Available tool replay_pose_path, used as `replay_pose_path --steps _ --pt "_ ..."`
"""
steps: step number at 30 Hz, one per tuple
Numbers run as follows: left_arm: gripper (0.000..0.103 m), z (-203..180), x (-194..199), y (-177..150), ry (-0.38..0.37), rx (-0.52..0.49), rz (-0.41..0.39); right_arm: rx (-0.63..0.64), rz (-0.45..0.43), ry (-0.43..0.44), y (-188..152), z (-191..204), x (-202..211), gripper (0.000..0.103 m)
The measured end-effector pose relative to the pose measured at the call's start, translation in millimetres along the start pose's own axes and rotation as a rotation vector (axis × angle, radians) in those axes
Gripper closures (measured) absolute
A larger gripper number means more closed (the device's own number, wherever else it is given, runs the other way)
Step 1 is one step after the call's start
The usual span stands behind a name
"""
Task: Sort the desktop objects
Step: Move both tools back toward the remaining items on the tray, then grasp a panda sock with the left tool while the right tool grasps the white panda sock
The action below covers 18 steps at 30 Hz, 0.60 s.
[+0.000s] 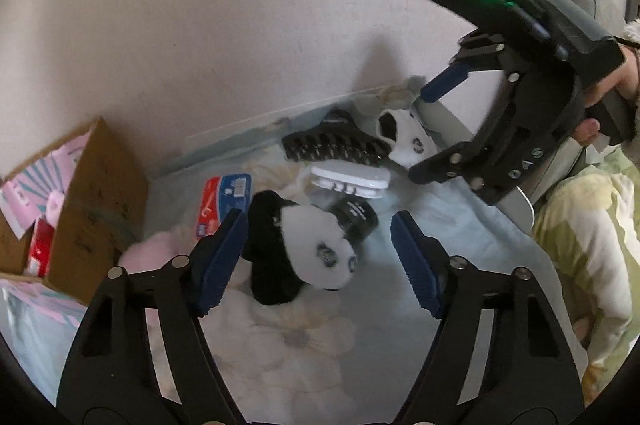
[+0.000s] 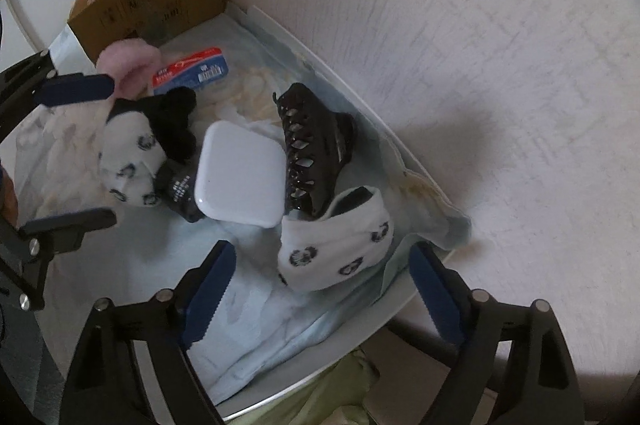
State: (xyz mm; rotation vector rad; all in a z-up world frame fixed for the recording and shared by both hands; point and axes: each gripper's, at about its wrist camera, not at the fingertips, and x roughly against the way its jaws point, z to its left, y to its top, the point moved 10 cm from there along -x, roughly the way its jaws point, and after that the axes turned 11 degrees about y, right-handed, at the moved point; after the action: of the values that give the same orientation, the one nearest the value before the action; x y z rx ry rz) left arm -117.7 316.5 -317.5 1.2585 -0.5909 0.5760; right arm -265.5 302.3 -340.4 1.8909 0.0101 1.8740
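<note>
Two white socks with black panda prints lie on a pale blue flowered cloth (image 2: 248,325). One sock (image 1: 304,253), with a black cuff, sits between the blue pads of my left gripper (image 1: 320,257), which stands open; the right pad (image 1: 416,261) is clear of it. From the right wrist this sock (image 2: 128,161) lies between the left gripper's fingers (image 2: 76,89). The other sock (image 2: 340,253) lies between the pads of my right gripper (image 2: 324,277), open, with gaps on both sides. In the left wrist view that gripper (image 1: 424,129) hangs over the second sock (image 1: 408,137).
Between the socks lie a black hair claw (image 2: 316,149), a white square case (image 2: 240,173) and a small black jar (image 2: 180,193). A red and blue pack (image 2: 192,69), a pink fluffy thing (image 2: 128,69) and a cardboard box (image 2: 152,1) are at the far left. The wall (image 2: 480,65) is close behind.
</note>
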Motion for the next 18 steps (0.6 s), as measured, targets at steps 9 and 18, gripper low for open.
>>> replay_pose_path --steps 9,18 --pt "0.040 -11 -3 -2 -0.006 -0.011 0.001 -0.002 0.028 0.001 -4 -7 -14 0.039" --pt "0.074 -18 0 -3 -0.007 -0.067 -0.010 -0.031 0.016 0.017 -5 -8 -10 0.057"
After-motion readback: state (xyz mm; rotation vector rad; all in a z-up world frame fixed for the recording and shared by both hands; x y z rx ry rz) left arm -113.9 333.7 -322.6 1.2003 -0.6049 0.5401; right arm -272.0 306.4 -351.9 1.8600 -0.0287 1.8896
